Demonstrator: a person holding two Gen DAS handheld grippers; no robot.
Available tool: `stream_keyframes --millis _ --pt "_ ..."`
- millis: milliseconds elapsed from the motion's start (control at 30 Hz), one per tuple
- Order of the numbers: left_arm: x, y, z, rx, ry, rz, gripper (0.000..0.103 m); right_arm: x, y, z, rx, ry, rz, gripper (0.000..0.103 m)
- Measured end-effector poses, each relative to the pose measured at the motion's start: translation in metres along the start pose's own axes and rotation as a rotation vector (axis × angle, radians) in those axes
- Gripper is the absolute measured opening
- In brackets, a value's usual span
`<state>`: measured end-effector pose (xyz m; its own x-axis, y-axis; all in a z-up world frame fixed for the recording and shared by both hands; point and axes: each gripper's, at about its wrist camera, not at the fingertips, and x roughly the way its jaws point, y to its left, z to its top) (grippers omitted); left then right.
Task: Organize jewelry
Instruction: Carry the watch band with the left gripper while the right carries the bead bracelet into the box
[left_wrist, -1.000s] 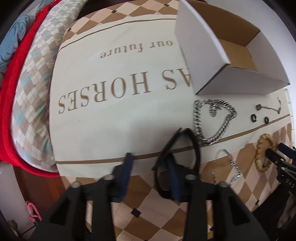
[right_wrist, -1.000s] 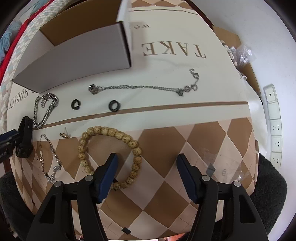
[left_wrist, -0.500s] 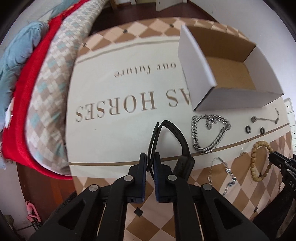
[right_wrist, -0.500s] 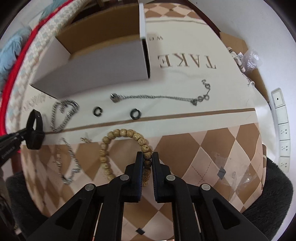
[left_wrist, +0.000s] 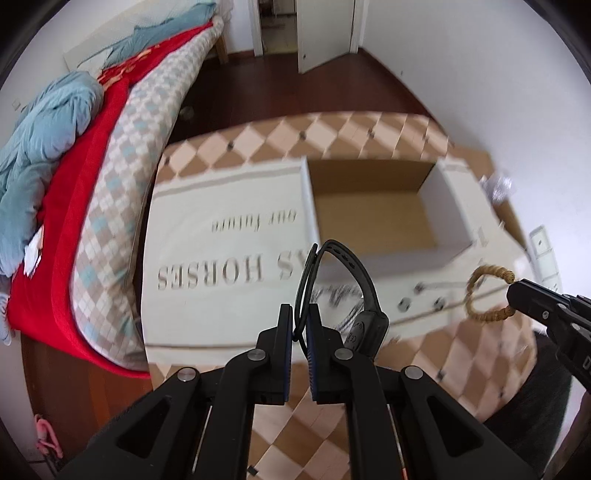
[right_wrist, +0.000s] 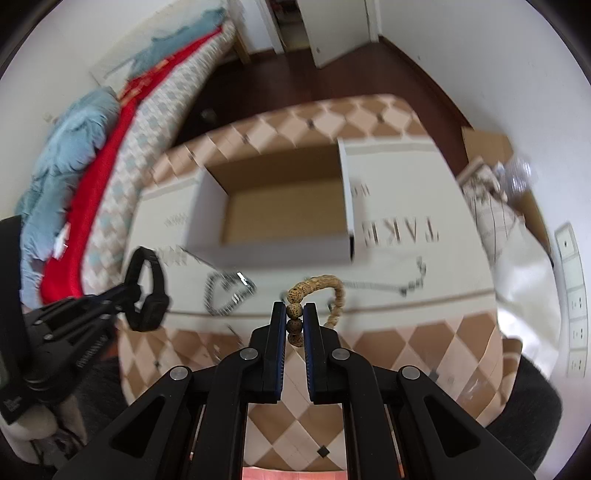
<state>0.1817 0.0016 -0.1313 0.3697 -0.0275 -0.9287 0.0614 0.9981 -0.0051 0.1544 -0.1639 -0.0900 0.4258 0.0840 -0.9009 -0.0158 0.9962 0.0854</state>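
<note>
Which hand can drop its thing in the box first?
Probably right. Both tongs are shut on things above the table: the right tongs grip the bead bracelet just below the open box; the left tongs hold the black band off its corner.

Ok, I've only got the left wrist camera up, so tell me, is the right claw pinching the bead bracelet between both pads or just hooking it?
Observer: Pinching. In the right wrist view the right claw is shut on the bead bracelet, with beads squeezed between both pads.
Operator: Where does the rest of the loop go?
Observer: It runs out past the fingertips and curves round to the right.
Operator: And how does my black band look from that side?
Observer: The left claw grips the black watch band by its strap. The thick body sits at the end of the loop nearer that camera.
</note>
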Motion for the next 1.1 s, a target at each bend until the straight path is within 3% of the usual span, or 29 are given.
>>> stream_keyframes --millis 167,333,700,867,1000,1100 --pt "-0.014 -0.005 0.042 -0.027 -0.054 -0.032 0.004 -0.025 0.008 0.042 -0.027 -0.063 0.019 0.009" --pt "0.001 -0.01 0.081 -0.028 -0.055 -0.056 0.005 -0.011 0.008 0.081 -0.037 -0.054 0.022 0.009" --pt "0.094 -0.013 0.11 -0.038 0.116 -0.103 0.005 0.071 -0.006 0.121 -0.039 0.065 -0.005 0.009" --pt "0.107 -0.015 0.113 -0.071 0.155 -0.155 0.017 0.094 -0.006 0.124 -0.054 0.106 0.008 0.009" --pt "0.099 -0.018 0.119 -0.062 0.128 -0.152 0.019 0.102 -0.006 0.125 -0.046 0.137 0.03 0.01" --pt "0.089 -0.014 0.123 -0.077 0.099 -0.141 0.042 0.1 -0.006 0.127 -0.038 0.14 0.019 0.012"
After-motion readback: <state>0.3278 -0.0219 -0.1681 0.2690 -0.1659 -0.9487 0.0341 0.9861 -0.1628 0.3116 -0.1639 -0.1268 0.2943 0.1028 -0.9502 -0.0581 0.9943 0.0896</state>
